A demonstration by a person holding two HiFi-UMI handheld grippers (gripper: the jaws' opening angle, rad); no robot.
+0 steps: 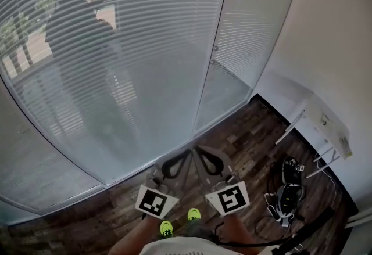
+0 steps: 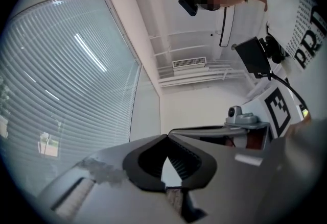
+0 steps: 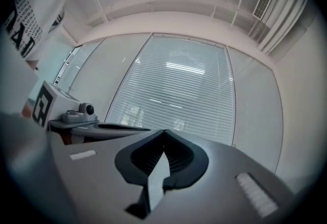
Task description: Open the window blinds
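Note:
Closed white slatted blinds (image 1: 116, 45) cover a large glass panel, and a narrower panel to its right (image 1: 256, 10) is covered as well. Two small knobs (image 1: 215, 49) sit on the frame between the panels. My left gripper (image 1: 186, 154) and right gripper (image 1: 199, 150) are low in the head view, side by side and short of the glass. Both point toward the frame between the panels. The left gripper (image 2: 166, 136) has its tips touching, with nothing between them. The right gripper (image 3: 164, 131) is shut and empty too, facing the blinds (image 3: 179, 90).
Dark wood floor (image 1: 244, 137) runs along the base of the window. A white shelf on thin legs (image 1: 328, 126) stands against the right wall, with cables and dark gear (image 1: 285, 190) on the floor beside it. The person's yellow-green shoes (image 1: 167, 227) show below the grippers.

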